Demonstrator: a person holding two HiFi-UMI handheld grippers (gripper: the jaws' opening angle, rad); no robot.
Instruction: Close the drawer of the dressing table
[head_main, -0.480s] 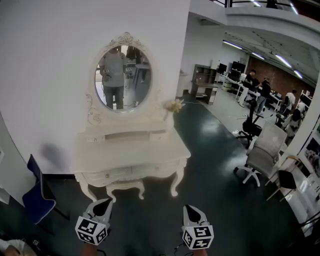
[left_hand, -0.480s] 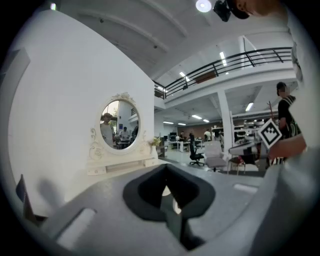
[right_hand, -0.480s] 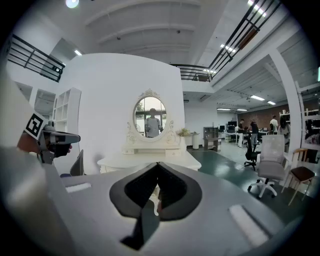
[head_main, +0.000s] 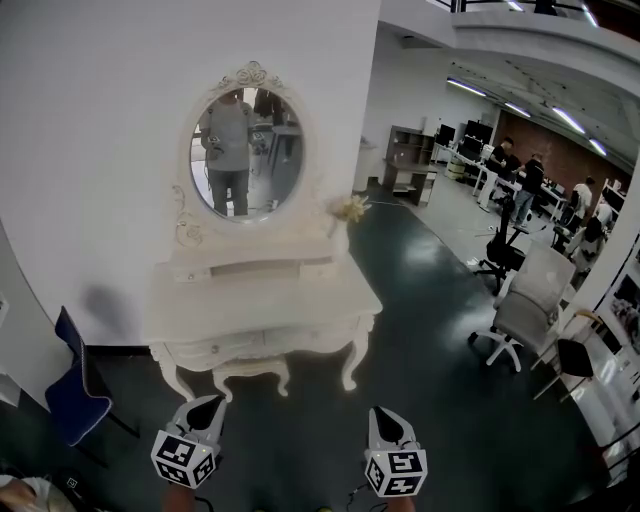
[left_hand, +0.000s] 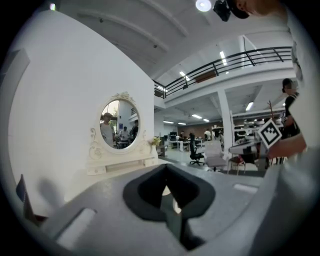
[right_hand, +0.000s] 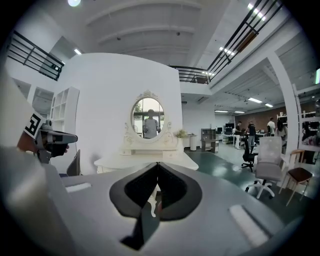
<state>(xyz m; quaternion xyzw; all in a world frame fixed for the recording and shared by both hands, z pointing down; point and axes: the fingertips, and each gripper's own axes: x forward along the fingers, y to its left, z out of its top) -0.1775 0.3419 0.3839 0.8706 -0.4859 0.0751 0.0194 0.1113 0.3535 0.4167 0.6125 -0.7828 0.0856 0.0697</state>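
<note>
Big white wall (head_main: 100, 120) w/ the dressing table (head_main: 265, 305) set against it, and dark floor (head_main: 430, 400) btwn the table and the person. Oval mirror (head_main: 245, 150) stands on the table's back and a blue chair (head_main: 70, 395) sits at its left. The drawer (head_main: 255, 268) is prob. the long shadowed front in the low tier under the mirror. Other drawer faces run under the table top, and it's too small here to tell which one stands out. Left tool (head_main: 211, 402) and right tool (head_main: 384, 412) sit low in the head view, side by side, pointing at the table but well apart from it. Both are clenched w/ nothing btwn the jaws; each tool's own view shows the black tips meeting, empty. Vs. half a sec ago nothing has really changed: same standoff, tools in the same spots, table no nearer. So the approach hasn't started, the drawer is untouched, and the whole task is left. Next step is to walk in and get a closed tip onto the drawer front.
</note>
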